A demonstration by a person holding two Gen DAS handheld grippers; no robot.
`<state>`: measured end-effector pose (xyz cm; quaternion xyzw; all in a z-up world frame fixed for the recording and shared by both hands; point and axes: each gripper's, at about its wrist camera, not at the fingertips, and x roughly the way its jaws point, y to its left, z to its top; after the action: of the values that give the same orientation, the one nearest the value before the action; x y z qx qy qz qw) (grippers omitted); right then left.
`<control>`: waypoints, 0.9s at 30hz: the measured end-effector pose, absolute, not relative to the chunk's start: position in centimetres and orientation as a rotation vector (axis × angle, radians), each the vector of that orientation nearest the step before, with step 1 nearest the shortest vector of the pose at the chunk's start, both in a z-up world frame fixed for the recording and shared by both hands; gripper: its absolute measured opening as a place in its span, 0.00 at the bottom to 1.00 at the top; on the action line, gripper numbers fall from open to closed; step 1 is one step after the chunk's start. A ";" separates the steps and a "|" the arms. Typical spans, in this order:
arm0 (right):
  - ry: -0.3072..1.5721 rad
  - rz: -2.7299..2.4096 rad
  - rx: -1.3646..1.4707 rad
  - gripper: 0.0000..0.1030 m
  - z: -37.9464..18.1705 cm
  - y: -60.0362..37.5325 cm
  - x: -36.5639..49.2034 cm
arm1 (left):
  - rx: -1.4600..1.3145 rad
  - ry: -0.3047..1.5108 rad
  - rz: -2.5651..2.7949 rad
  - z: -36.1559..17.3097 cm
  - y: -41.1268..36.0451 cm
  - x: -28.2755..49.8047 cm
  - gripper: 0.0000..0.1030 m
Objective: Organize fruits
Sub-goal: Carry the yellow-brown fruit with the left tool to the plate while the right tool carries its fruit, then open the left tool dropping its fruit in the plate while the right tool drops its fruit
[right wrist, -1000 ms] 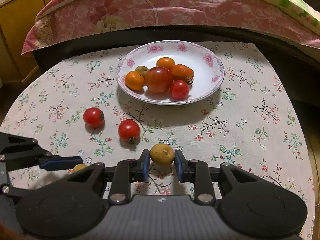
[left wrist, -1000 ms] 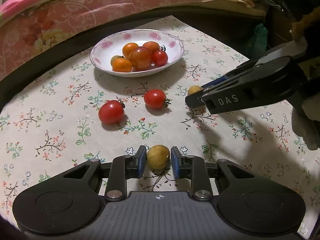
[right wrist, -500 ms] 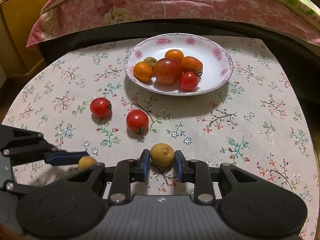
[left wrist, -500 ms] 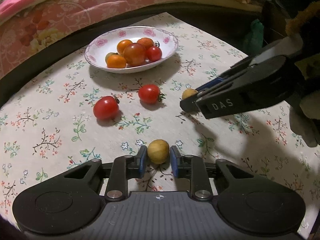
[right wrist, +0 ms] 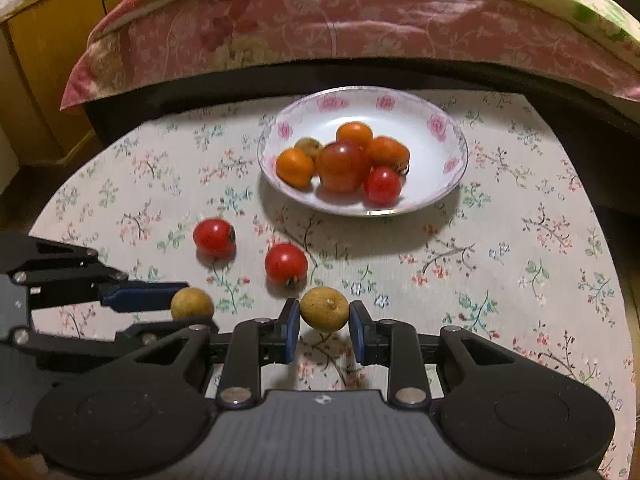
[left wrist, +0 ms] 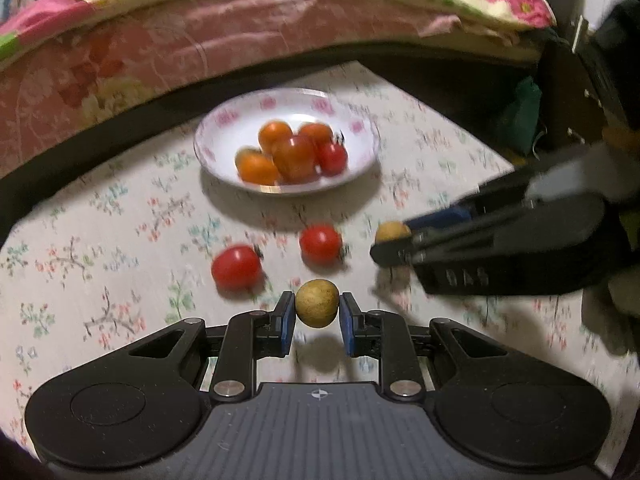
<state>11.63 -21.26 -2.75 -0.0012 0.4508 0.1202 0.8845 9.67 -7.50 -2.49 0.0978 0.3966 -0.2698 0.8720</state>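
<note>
Fruit is mostly piled in the shallow white porcelain bowl with pink roses round its rim (right wrist: 448, 136), which sits on the cream floral tablecloth (right wrist: 520, 264) toward the far side, near the pink floral bedding (right wrist: 320, 20). Inside it, all bunched together and touching: a big dark red-orange tomato (right wrist: 343, 166) in the middle, a small shiny red cherry tomato (right wrist: 382, 185) in front of it, three orange ones around it, and a small yellow-brown fruit (right wrist: 308, 146) peeking out at the back left. Two more loose red cherry tomatoes (right wrist: 214, 237) (right wrist: 286, 263) lie on the cloth in front of the bowl, apart from each other and not in anything. The left gripper (left wrist: 317, 312) is clamped on a round tan-yellow fruit (left wrist: 317, 308), blue pads pressed on both sides, and it looks lifted a bit off the cloth since there's a shadow under it. The right gripper (right wrist: 325, 316) is likewise closed on its own tan-yellow fruit with a little stem nub (right wrist: 324, 309), also just above the cloth, close to the nearer loose tomato. Left view is pretty blurry, so finer detail in the bowl is hard to make out there.
</note>
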 end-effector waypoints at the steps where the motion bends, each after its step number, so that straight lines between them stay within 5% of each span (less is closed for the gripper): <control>1: 0.932 0.249 -0.002 0.25 -2.6 -21.2 11.7 | 0.203 0.817 -0.559 -2.2 -7.7 9.9 0.30; 27: 0.836 0.117 0.187 0.25 -0.6 -24.7 21.3 | 0.177 0.708 -0.483 0.0 -11.1 21.1 0.28</control>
<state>21.28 -24.66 -0.59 0.0906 0.4052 0.0566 0.9080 21.11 -11.14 -0.02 0.0859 0.3426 -0.2340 0.9058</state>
